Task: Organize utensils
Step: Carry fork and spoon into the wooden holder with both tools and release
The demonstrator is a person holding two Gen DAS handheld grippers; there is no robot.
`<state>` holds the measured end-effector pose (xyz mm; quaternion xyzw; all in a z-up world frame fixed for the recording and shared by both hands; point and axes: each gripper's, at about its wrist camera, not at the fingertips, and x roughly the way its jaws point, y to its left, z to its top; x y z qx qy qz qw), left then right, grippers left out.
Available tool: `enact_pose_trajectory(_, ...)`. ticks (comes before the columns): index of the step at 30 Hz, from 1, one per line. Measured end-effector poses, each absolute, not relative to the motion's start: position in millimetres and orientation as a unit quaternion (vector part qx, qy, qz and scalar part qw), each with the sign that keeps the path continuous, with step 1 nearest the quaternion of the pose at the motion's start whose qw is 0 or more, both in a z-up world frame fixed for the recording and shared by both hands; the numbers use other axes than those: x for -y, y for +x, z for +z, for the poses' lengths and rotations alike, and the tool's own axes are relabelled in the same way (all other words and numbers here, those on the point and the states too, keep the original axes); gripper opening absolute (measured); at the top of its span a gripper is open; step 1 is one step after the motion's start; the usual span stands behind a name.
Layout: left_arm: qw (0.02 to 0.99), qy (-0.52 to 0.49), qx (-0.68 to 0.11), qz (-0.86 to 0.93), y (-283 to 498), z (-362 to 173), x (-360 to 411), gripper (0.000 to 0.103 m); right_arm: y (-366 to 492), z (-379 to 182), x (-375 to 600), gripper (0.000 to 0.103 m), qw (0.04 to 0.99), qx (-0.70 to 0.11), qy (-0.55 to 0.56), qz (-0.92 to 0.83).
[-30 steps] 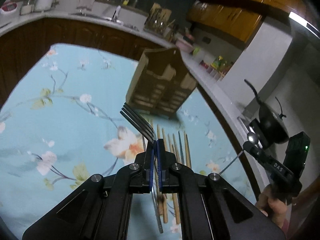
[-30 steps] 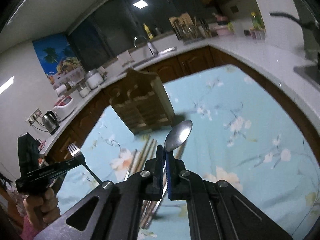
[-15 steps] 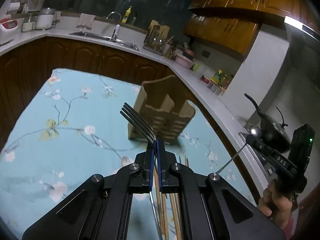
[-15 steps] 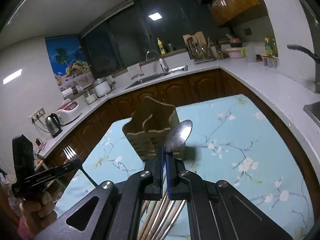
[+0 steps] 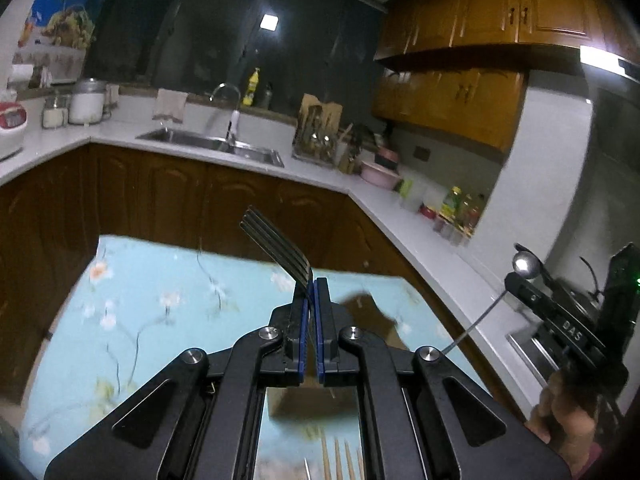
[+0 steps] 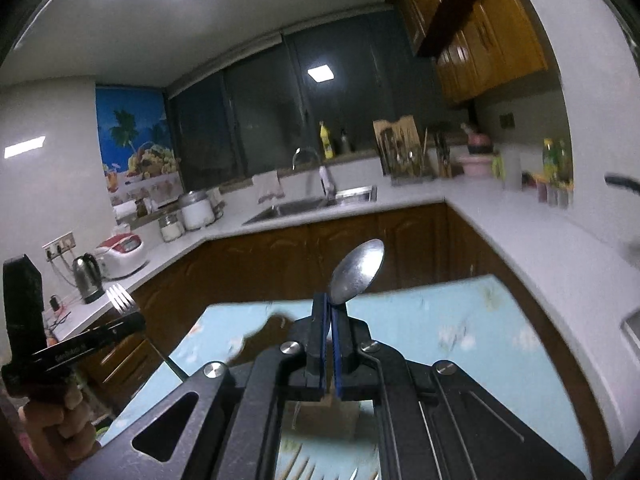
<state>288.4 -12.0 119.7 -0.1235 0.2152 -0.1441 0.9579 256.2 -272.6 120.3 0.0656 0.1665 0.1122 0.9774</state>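
Now, step in hand: you are carrying two utensils toward the wooden holder [image 5: 372,320] on the flowered tabletop [image 5: 160,320].
Left gripper [image 5: 311,286]: clenched on the fork [image 5: 276,246], tines up and tilted left.
Right gripper [image 6: 331,312]: clenched on the spoon [image 6: 358,270], bowl up.
How to do it well: tip each handle downward before you lower it, one slot per kind, and keep both grips tight until the handle is inside.
Holder: mostly hidden beneath the grippers and blurred, so which compartment lies under which utensil probably can't be judged yet.
Loose chopsticks [image 5: 340,460]: lying on the tabletop below.
Change: both grippers have risen; a second ago the holder stood fully in view ahead.
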Motion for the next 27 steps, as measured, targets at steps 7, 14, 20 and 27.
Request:
enact_pose_trajectory(7,0.957,-0.114,-0.237,-0.125,339.9,80.2,29.9,0.002,306.3,82.9,253.5,0.002,0.975,-0.197,0.033,0.094)
enact_pose_trajectory(14,0.944,-0.114,-0.278,-0.135,355.3,40.9,42.6,0.002,319.6,42.6,245.2,0.002,0.966,-0.235,0.031,0.105)
enact_pose_trajectory(20,0.945,-0.095,-0.283,-0.131,352.3,28.6,50.7,0.002,328.0,25.2,245.5,0.002,0.956,-0.267,0.03,0.118)
enact_pose_trajectory(27,0.944,-0.09,-0.29,-0.133,353.8,31.6,49.0,0.004,329.7,19.9,249.6,0.003,0.953,-0.275,0.041,0.12)
